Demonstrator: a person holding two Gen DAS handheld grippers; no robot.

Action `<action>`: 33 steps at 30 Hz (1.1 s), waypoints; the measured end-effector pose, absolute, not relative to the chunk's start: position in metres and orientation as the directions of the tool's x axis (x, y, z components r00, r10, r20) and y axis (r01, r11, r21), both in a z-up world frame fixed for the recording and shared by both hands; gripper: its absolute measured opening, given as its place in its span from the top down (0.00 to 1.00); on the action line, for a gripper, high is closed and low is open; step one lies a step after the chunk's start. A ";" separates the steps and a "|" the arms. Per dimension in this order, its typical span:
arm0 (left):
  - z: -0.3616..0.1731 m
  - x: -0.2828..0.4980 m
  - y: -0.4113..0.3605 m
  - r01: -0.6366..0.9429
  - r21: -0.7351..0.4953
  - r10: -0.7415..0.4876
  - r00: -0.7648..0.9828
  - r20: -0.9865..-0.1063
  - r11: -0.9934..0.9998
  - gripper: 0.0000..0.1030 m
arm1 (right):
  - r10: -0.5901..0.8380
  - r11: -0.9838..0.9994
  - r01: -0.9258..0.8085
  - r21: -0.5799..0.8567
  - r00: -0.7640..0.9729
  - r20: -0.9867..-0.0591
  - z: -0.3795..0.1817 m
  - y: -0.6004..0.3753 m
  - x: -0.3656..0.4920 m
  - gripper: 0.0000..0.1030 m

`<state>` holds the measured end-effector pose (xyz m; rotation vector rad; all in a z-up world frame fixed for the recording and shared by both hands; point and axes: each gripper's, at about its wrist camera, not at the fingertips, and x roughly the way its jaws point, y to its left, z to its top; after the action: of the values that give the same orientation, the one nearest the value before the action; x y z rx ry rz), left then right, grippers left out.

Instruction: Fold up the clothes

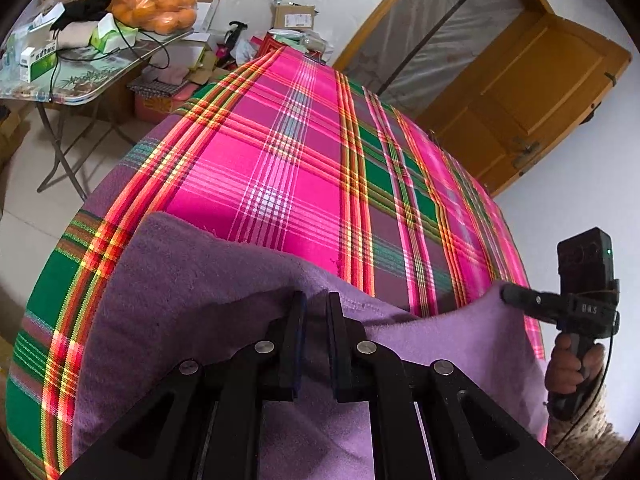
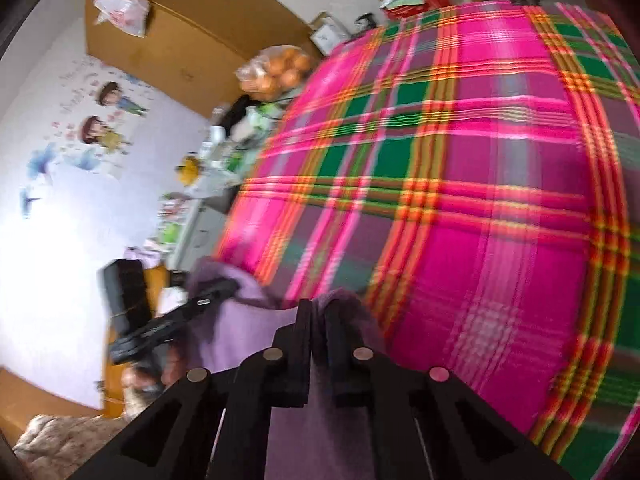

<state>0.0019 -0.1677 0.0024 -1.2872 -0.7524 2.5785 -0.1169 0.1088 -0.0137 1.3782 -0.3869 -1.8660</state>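
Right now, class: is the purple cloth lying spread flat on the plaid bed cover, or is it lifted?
Lifted along its near edge: the purple cloth is pinched by the left tool and right tool, sagging between them.

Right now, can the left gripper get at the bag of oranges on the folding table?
Probably not. The left gripper is shut on the purple cloth, so it isn't free, and the bag of oranges sits well off, on the folding table beyond the plaid bedspread, across a gap of floor.

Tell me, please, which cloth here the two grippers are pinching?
The plain purple cloth; the plaid sheet lies flat beneath it, ungripped.
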 end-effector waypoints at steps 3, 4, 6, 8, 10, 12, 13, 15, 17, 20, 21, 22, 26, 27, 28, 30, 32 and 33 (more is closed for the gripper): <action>0.002 0.000 -0.167 0.076 -0.504 0.357 -0.615 -0.703 -0.860 0.91 | -0.671 -0.712 0.419 0.563 -0.168 -0.722 -0.017 0.107 -0.124 0.96; 0.002 0.000 -0.167 0.077 -0.504 0.357 -0.615 -0.703 -0.860 0.91 | -0.661 -0.722 0.413 0.556 -0.174 -0.730 -0.019 0.107 -0.126 0.96; 0.002 0.000 -0.167 0.078 -0.505 0.357 -0.615 -0.703 -0.860 0.91 | -0.644 -0.738 0.404 0.540 -0.183 -0.743 -0.024 0.106 -0.130 0.96; 0.002 0.000 -0.168 0.078 -0.505 0.358 -0.614 -0.704 -0.860 0.91 | -0.635 -0.743 0.415 0.524 -0.191 -0.749 -0.026 0.106 -0.128 0.96; 0.002 -0.001 -0.168 0.079 -0.506 0.358 -0.613 -0.704 -0.859 0.91 | -0.625 -0.749 0.426 0.508 -0.197 -0.756 -0.026 0.105 -0.126 0.96; 0.003 -0.001 -0.168 0.085 -0.505 0.356 -0.610 -0.708 -0.859 0.91 | -0.622 -0.751 0.434 0.497 -0.212 -0.754 -0.021 0.107 -0.123 0.96; 0.003 -0.002 -0.168 0.088 -0.505 0.355 -0.608 -0.710 -0.859 0.91 | -0.622 -0.751 0.437 0.494 -0.221 -0.751 -0.018 0.110 -0.122 0.95; 0.003 -0.002 -0.168 0.095 -0.503 0.352 -0.604 -0.715 -0.859 0.91 | -0.624 -0.752 0.443 0.488 -0.241 -0.744 -0.010 0.115 -0.119 0.93; 0.007 -0.002 -0.165 0.100 -0.484 0.335 -0.600 -0.726 -0.869 0.90 | -0.622 -0.756 0.448 0.478 -0.263 -0.738 -0.003 0.121 -0.116 0.93; 0.014 0.002 -0.161 0.095 -0.451 0.311 -0.599 -0.738 -0.888 0.90 | -0.601 -0.777 0.447 0.443 -0.315 -0.735 0.011 0.137 -0.106 0.89; 0.016 0.003 -0.160 0.091 -0.442 0.305 -0.600 -0.740 -0.892 0.87 | -0.603 -0.775 0.453 0.441 -0.319 -0.732 0.013 0.142 -0.101 0.88; 0.020 0.004 -0.158 0.083 -0.434 0.302 -0.601 -0.739 -0.897 0.86 | -0.603 -0.774 0.458 0.437 -0.321 -0.730 0.015 0.148 -0.096 0.87; 0.033 0.006 -0.148 0.038 -0.422 0.312 -0.614 -0.725 -0.906 0.86 | -0.580 -0.782 0.475 0.404 -0.316 -0.751 0.014 0.164 -0.071 0.84; 0.036 0.006 -0.144 0.026 -0.421 0.317 -0.615 -0.722 -0.907 0.86 | -0.581 -0.778 0.481 0.404 -0.307 -0.754 0.012 0.166 -0.065 0.82; 0.039 0.006 -0.141 0.014 -0.419 0.323 -0.615 -0.719 -0.908 0.85 | -0.580 -0.776 0.485 0.402 -0.299 -0.758 0.010 0.168 -0.060 0.81; 0.041 0.003 -0.132 -0.010 -0.414 0.335 -0.607 -0.720 -0.910 0.85 | -0.573 -0.779 0.482 0.400 -0.289 -0.767 0.004 0.170 -0.054 0.80; 0.041 -0.003 -0.121 -0.034 -0.410 0.349 -0.592 -0.726 -0.912 0.85 | -0.577 -0.777 0.477 0.410 -0.280 -0.768 -0.002 0.170 -0.050 0.80; 0.040 -0.007 -0.114 -0.045 -0.408 0.356 -0.584 -0.730 -0.912 0.85 | -0.576 -0.778 0.476 0.410 -0.280 -0.768 -0.004 0.171 -0.049 0.80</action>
<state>-0.0066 -0.1138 0.0399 -1.2945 -0.5156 2.5566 -0.0493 0.1705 -0.0040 1.3124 -0.1306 -2.0887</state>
